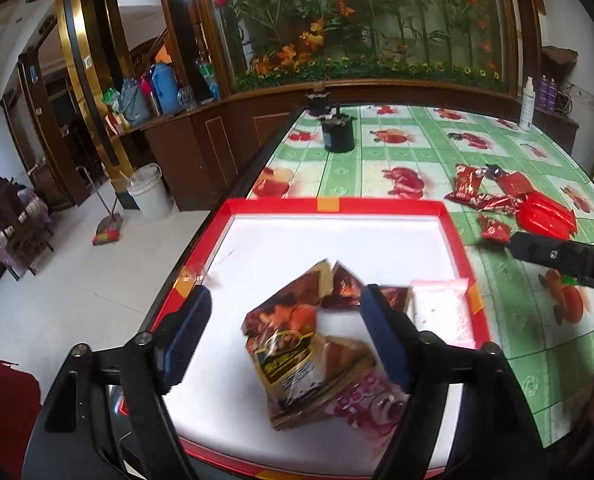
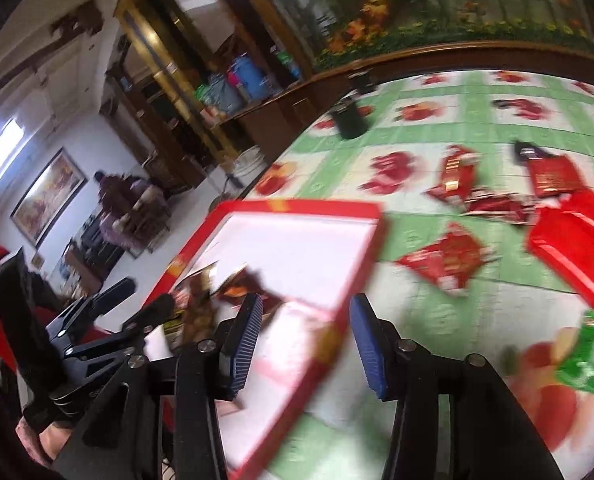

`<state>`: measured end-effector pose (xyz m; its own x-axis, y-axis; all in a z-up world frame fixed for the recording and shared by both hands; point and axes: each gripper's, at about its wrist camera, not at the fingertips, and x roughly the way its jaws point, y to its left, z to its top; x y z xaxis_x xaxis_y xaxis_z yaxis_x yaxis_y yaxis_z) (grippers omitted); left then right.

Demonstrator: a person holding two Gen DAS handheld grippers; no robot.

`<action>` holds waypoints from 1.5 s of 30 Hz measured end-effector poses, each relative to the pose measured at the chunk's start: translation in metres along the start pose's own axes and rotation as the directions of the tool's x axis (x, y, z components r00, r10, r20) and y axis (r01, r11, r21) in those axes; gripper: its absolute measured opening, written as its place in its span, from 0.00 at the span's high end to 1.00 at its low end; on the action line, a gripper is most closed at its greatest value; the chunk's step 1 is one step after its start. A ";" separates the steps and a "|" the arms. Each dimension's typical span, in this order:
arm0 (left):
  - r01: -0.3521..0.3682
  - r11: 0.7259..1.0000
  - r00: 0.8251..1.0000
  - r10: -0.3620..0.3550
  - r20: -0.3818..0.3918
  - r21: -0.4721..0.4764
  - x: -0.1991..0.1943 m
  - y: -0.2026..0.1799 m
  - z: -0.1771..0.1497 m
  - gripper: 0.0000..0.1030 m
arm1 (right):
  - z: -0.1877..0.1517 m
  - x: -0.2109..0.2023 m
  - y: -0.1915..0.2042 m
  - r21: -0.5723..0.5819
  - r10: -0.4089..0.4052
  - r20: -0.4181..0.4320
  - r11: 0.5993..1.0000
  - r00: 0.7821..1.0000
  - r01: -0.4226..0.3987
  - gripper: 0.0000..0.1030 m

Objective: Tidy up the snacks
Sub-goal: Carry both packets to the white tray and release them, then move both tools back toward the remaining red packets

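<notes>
- Behind everything stands a wood-framed glass case of artificial flowers (image 1: 357, 20), filling twelve o'clock in the left wrist view.
- Below it the table (image 1: 417, 152) runs under a green-and-white cloth printed with red fruit.
- On the table's near left part lies a red-rimmed tray (image 1: 329, 205) with a white floor; its long axis runs from six towards twelve o'clock.
- Inside the tray, at its near end, a brown snack packet (image 1: 293, 344) lies partly on a pink-printed one (image 1: 361, 408), with a pale packet (image 1: 441, 304) beside them at three o'clock.
- Loose red snack packets (image 1: 509, 200) lie scattered on the cloth at about two o'clock from the tray, well apart from it; these seem to be the ones left to gather.
- Left tongs (image 1: 285, 336) hang spread over the brown packet, pads clear of it.
- Right tongs (image 2: 307, 344) are spread too, straddling the tray's right rim with nothing pinched; heavy blur makes that view uncertain.
- In the right wrist view the nearest red packet (image 2: 445, 260) lies at about one o'clock from the right tongs, so the right hand is probably the nearer one.
</notes>
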<state>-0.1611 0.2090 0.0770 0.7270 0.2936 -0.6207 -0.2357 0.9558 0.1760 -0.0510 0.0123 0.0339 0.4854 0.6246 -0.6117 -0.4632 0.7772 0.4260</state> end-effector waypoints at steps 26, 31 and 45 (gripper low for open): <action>-0.111 0.980 0.988 0.092 0.122 0.164 -0.021 -0.079 0.048 0.19 | 0.009 -0.079 -0.136 0.170 -0.337 0.167 0.936 0.927 0.310 0.34; -0.108 0.978 0.989 0.086 0.124 0.178 -0.019 -0.090 0.051 0.19 | 0.008 -0.079 -0.136 0.179 -0.335 0.166 0.935 0.927 0.306 0.34; -0.091 0.970 0.992 0.068 0.110 0.224 -0.012 -0.114 0.053 0.19 | 0.009 -0.078 -0.137 0.180 -0.323 0.166 0.939 0.932 0.293 0.34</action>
<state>-0.1084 0.0974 0.1049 0.7757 0.3578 -0.5198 -0.1505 0.9049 0.3982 -0.0189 -0.1423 0.0292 0.7246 0.3440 -0.5971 -0.1595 0.9267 0.3404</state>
